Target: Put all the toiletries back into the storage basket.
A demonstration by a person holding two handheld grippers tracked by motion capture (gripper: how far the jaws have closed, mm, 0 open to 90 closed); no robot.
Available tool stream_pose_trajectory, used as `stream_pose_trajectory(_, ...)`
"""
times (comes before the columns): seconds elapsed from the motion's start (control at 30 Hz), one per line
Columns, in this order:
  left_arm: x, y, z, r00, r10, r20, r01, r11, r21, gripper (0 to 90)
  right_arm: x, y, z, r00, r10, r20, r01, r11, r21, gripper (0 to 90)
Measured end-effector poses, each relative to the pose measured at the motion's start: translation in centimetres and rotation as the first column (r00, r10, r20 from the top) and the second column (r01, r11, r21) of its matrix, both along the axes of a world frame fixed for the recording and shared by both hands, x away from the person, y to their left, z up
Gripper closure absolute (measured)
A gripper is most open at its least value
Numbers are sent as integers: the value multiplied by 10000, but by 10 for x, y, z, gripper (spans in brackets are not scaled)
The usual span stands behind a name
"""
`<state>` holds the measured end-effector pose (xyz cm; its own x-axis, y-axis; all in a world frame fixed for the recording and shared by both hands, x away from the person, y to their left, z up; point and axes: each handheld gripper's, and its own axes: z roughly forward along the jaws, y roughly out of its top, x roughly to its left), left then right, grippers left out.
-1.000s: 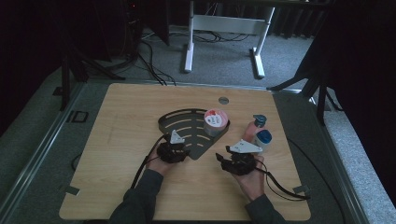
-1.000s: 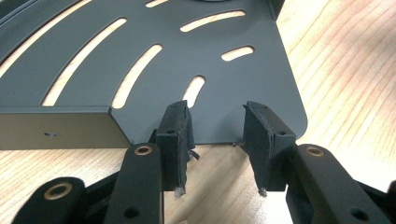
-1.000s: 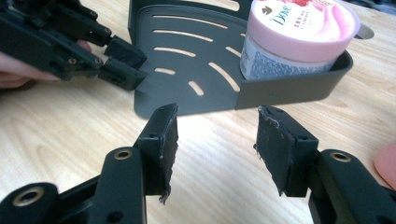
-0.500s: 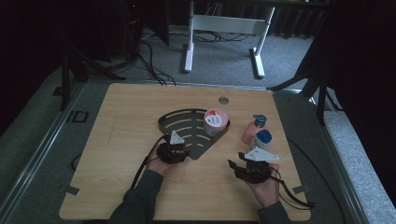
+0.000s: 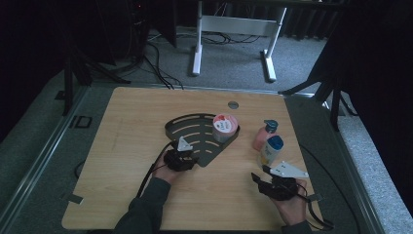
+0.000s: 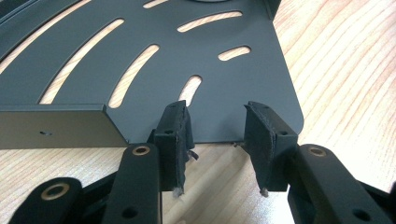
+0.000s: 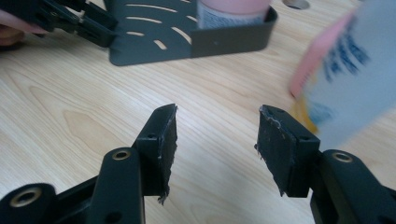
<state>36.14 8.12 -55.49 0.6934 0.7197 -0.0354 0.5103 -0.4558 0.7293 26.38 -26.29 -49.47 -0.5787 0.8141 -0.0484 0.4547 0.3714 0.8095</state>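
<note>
While left gripper (image 5: 187, 157) meets tray (image 5: 195, 134) corner, tray's point faces person

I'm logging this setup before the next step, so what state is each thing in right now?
Left claw: open, at the near edge of the rack.
Right claw: open, holding nothing, above the table.
Dark slotted rack: flat on the table, holding the tub.
Pink-lidded tub: upright, lid on.
Pink bottle: upright, capped.
Blue-capped bottle: upright, capped.
</note>
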Motion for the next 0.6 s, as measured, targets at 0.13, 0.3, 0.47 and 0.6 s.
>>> stream_pose_trajectory(0.13,0,0,0,10000,-4,-3,4,10000,-9,589,-4,-12,-4,9990,-448,-59,448,9990,65,466)
stream_pose_trajectory(0.3,0,0,0,10000,-7,10,7,10000,-36,587,-7,-25,-10,9952,-953,-205,957,9952,208,466)
stream_pose_trajectory(0.47,0,0,0,10000,-10,12,11,10000,-41,586,-9,-31,-12,9918,-1262,-194,1266,9917,209,464)
stream_pose_trajectory(0.6,0,-1,0,10000,-31,24,31,10000,-40,586,-10,-35,-12,9891,-1470,-59,1471,9887,274,446)
